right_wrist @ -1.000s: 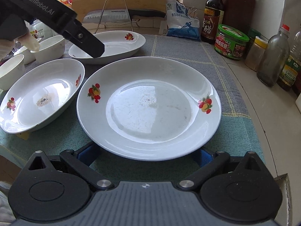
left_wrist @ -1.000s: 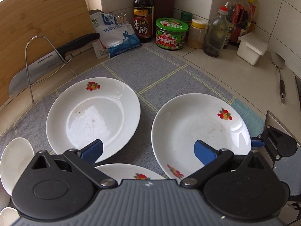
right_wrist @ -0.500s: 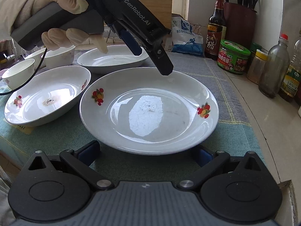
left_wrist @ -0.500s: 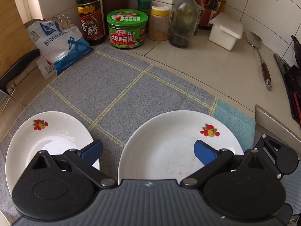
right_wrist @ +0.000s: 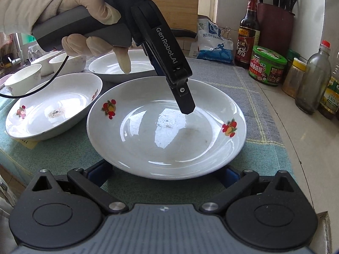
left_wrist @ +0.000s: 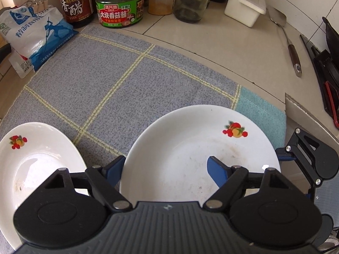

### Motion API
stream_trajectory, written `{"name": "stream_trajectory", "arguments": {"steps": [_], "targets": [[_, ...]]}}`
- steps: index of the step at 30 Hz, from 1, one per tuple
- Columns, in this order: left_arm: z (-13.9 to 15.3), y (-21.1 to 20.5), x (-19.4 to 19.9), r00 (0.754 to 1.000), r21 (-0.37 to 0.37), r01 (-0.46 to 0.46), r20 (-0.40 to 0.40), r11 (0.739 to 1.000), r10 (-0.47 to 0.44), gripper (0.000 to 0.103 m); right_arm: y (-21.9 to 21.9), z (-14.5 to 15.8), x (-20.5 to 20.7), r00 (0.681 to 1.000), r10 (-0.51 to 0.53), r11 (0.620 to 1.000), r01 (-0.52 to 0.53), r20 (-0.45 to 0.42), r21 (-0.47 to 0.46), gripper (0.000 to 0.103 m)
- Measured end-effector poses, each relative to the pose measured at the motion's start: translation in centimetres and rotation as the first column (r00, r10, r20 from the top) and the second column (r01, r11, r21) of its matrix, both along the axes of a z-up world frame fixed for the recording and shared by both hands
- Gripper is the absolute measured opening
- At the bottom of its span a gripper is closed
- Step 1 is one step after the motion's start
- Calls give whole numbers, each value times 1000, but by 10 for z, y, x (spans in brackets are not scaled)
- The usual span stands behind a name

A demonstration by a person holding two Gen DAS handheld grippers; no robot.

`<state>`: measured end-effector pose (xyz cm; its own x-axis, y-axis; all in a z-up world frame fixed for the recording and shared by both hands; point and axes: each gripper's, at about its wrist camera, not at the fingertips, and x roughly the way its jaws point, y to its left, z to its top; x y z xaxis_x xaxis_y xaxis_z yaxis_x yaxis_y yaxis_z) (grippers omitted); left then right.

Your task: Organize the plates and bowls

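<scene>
Checked cloth (left_wrist: 135, 89) on kitchen counter, large plate (left_wrist: 199, 148) at its right end. Left gripper (left_wrist: 163, 165) straddling far rim, jaws just narrowing, not yet pinching; right gripper (right_wrist: 165, 170) wide, empty. Best seating rim deep, closing firmly.

Left gripper (right_wrist: 188, 108): black, white "GenRobot.AI" lettering, screw near fingertip.
Pads (left_wrist: 218, 170): blue.
Handle (right_wrist: 84, 28): grey, black cable.
Glove (right_wrist: 84, 6): cream.
</scene>
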<state>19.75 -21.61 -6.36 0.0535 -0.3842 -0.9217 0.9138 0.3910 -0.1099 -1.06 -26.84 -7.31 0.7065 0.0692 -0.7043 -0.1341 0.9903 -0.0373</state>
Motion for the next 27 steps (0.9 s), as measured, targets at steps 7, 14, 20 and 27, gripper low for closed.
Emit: {"name": "stream_trajectory", "arguments": {"steps": [7,14,20,27], "targets": [[-1,-1,4,1000,14,5,-27,1000,-5,82,-2,1,5,1000,-2,1000,2,-23,-3,103],[1,-1,2,1000,12,17,-21,1000,-17,82,0,3,11,999,-4,1000,3,-50,-17,103],[8,-2,6,1000,-15,8,-25,1000,-9,82,-4,10,14,998,5,1000,-6,-57,-21,103],[14,-14,18,1000,-46,-6,-21,999,5,82,-13,15,27,998,16,999,-18,-56,-45,103]]}}
